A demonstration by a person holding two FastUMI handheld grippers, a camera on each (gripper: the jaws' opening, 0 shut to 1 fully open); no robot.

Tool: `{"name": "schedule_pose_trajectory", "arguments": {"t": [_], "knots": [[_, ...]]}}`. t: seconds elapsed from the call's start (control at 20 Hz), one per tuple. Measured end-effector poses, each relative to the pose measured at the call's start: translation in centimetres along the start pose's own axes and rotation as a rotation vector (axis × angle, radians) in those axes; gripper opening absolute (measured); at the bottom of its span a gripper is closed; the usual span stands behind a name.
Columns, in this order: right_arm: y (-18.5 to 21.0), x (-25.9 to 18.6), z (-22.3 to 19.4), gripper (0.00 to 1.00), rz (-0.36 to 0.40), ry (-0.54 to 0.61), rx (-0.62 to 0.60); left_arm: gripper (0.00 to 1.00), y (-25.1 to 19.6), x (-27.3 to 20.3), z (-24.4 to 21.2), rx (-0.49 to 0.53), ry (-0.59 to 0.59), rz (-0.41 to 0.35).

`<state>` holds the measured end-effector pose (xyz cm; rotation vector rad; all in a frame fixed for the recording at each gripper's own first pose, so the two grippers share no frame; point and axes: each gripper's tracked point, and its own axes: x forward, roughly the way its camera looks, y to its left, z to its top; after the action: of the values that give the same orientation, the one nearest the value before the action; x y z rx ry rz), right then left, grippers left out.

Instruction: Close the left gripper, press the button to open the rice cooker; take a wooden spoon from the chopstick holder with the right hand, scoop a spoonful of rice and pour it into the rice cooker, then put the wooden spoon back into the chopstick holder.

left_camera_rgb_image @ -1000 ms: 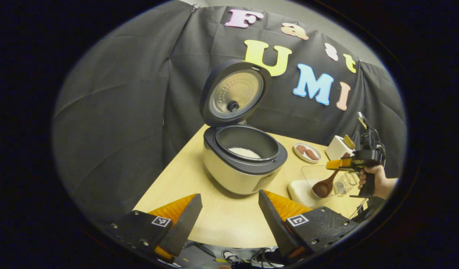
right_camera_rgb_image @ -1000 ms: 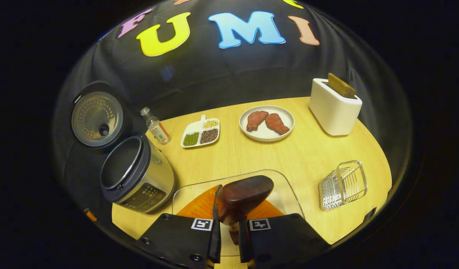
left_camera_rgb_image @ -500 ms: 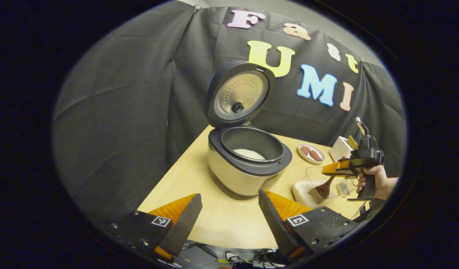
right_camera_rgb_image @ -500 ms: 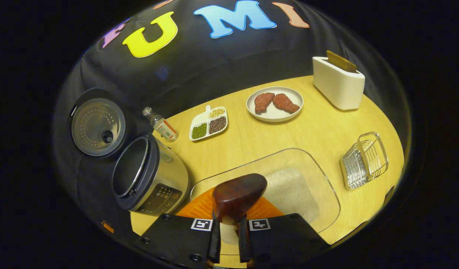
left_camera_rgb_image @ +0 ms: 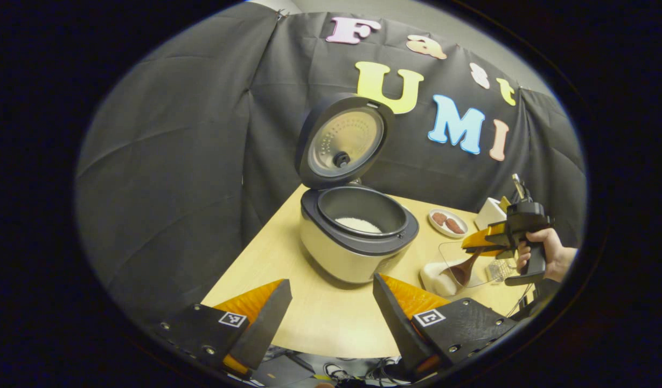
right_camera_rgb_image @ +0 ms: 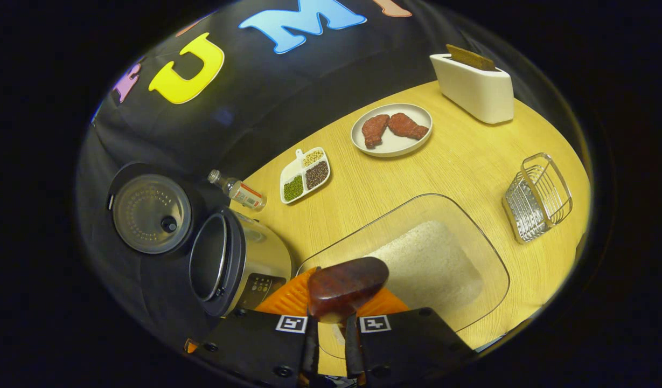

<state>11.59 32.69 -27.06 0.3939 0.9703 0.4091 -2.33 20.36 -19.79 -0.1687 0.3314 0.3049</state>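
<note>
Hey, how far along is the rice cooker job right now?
Done: the rice cooker lid stands open, and the right gripper is shut on the wooden spoon. In hand: the spoon is at the glass dish of rice. Left: pouring into the cooker, then returning the spoon to the chopstick holder. The left gripper is open.

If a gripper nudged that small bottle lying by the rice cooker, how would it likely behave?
The small bottle lies on its side on the table, so it would probably roll rather than slide. It looks small and clear, so likely light and easily knocked away. The rice cooker close beside it might stop a roll that way.
</note>
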Motion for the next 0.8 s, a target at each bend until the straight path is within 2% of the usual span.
{"name": "schedule_pose_trajectory", "arguments": {"t": [0.5,0.55,0.6,0.75,0.8], "knots": [[-4.4,-3.1,3.1,0.22,-0.010,-0.062,0.246,0.96,1.0,-1.1,-0.1,0.009,-0.014,0.017],[-4.6,-3.5,3.5,0.17,-0.006,-0.073,0.272,0.96,1.2,-1.1,-0.1,0.009,-0.016,0.019],[-4.9,-3.9,4.1,0.21,-0.003,-0.083,0.296,0.96,1.3,-1.2,0.0,0.010,-0.019,0.020],[-5.8,-5.1,5.0,0.22,-0.002,-0.111,0.344,0.96,1.4,-1.2,0.5,0.018,-0.033,0.017],[-6.0,-5.5,5.2,0.17,-0.001,-0.117,0.357,0.96,1.4,-1.3,0.5,0.022,-0.037,0.015]]}}
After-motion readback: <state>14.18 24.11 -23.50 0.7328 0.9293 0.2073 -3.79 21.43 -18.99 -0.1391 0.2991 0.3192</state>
